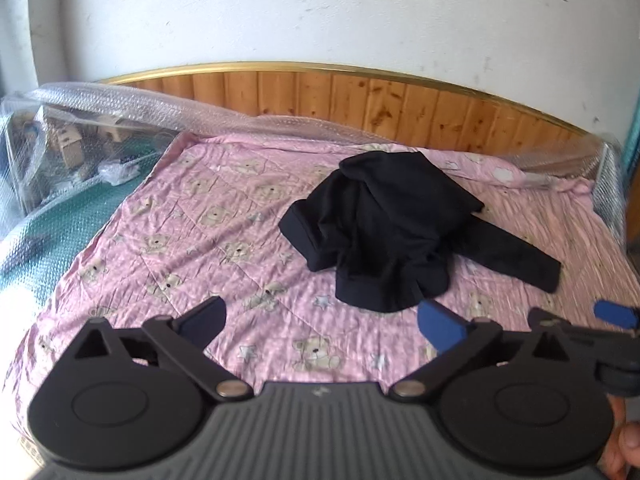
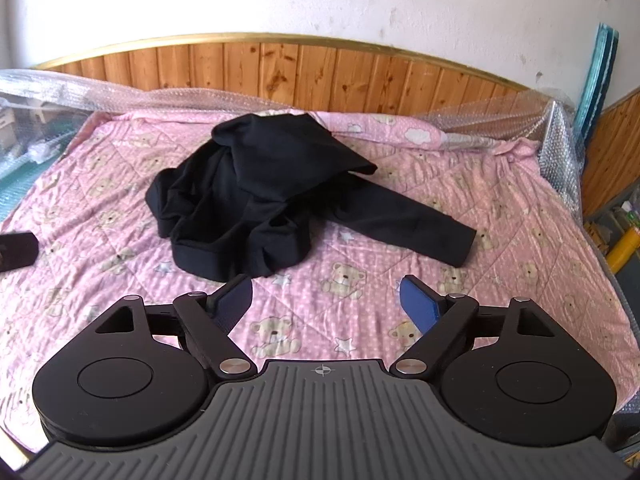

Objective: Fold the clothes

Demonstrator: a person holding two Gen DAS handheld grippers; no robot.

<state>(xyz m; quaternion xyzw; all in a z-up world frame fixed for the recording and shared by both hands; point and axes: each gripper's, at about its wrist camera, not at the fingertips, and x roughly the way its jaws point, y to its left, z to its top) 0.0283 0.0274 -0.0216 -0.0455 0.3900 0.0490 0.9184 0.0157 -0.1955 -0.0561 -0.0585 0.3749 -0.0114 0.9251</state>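
Left tool (image 1: pixel 320 320) stands with its jaws spread wide and nothing between them, hanging over the pink bear-print bedspread (image 1: pixel 192 240) on the near side of the black garment (image 1: pixel 384 232). That garment, the thing to be folded, lies crumpled in a heap toward the wooden headboard (image 1: pixel 400 104), one sleeve (image 1: pixel 516 256) trailing out to the right of the heap. At the right edge of this view the right tool's blue pad pokes in, beside a bit of the person's hand (image 1: pixel 626 440). Bubble wrap (image 1: pixel 120 100) drapes the bed's far and left edges, left of the garment.

Right tool (image 2: pixel 326 300) is likewise open and empty, again on the near side of the garment (image 2: pixel 248 200), whose hem lies just beyond its left finger. The sleeve (image 2: pixel 408 224) stretches right of the heap. Both tools gape, I judge, ready to take hold of the hem and sleeve so the heap can be spread flat before any fold.
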